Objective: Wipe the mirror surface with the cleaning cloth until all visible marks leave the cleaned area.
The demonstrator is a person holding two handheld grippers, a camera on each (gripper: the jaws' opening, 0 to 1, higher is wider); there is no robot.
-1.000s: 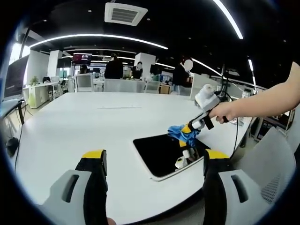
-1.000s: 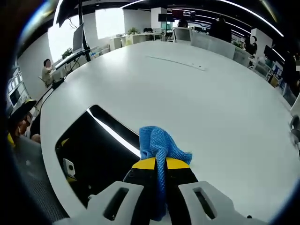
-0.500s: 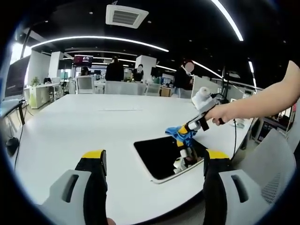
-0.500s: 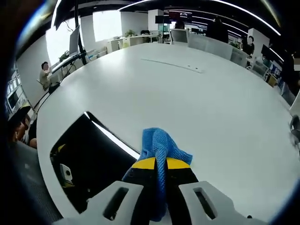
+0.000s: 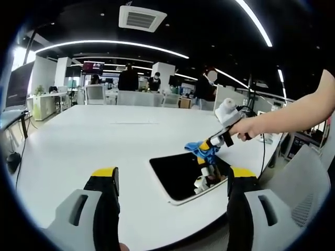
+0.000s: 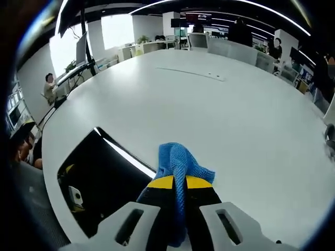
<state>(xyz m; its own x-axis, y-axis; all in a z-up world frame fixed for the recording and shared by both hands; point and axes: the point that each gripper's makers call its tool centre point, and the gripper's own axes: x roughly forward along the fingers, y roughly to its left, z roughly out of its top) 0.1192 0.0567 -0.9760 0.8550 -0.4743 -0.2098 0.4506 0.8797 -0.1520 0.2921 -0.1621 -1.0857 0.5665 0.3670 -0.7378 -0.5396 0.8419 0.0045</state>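
In the left gripper view we see our left gripper (image 5: 170,180) nearest to us, its two yellow-tipped fingers (image 5: 104,172) spread wide apart with nothing between them, raised above the near edge of the white table (image 5: 78,136). Just beyond them, the mirror (image 5: 183,170) lies flat on the table near its edge, a dark rectangle with a pale rim. At its far corner our right gripper (image 5: 209,142) comes in from the right, held in a hand (image 5: 246,125), with the blue cleaning cloth (image 5: 201,149) bunched at its tip. The cloth sits at the mirror's far edge; whether it touches the glass we cannot quite tell from here.

In the right gripper view the fingers (image 6: 162,183) of the right gripper (image 6: 177,182) are pressed together on the cleaning cloth (image 6: 180,162), which runs up between them and fans out above the yellow tips. To the left of the cloth lies the mirror (image 6: 99,178), its dark surface throwing back a bright streak of ceiling light. The cloth overlaps the mirror's right-hand edge.

Beyond that, the broad table (image 6: 225,104) spreads away. Farther off we see office chairs (image 5: 138,95) lined along the far side, several people (image 5: 127,77) standing behind them, and long ceiling light strips (image 5: 110,43) overhead.
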